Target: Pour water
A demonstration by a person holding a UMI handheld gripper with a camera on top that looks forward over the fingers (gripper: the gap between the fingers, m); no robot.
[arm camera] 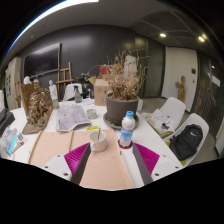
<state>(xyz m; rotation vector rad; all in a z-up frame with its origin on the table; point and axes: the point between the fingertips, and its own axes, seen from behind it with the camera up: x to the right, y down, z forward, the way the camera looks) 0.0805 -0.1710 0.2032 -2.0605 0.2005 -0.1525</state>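
Wooden tabletop (pixel 55 145), light tan, fills the lower middle of the frame, and its near edge runs right under the gripper (pixel 109 160). The two magenta pads (pixel 75 157) sit at the bottom left and bottom right with a wide gap between them, so the jaws are clearly apart and gripping nothing.

Just ahead of the fingers, near the centre of the frame, there's a small clear plastic cup (pixel 98 139), standing upright in the gap line but beyond the tips. Slightly right of it and close by stands a water bottle (pixel 127 130) with a blue cap and label, also upright, not touching the cup as far as I can see.

Behind the bottle, upper centre, a big dark planter (pixel 121 108) with dry twigs takes up the back of the table. Papers (pixel 71 118) lie left of centre, and a brown figurine-looking thing (pixel 38 108) sits at the far left.

White chairs (pixel 172 114) crowd the table's right edge. Bare wood around the cup on the left side leaves decent open room.
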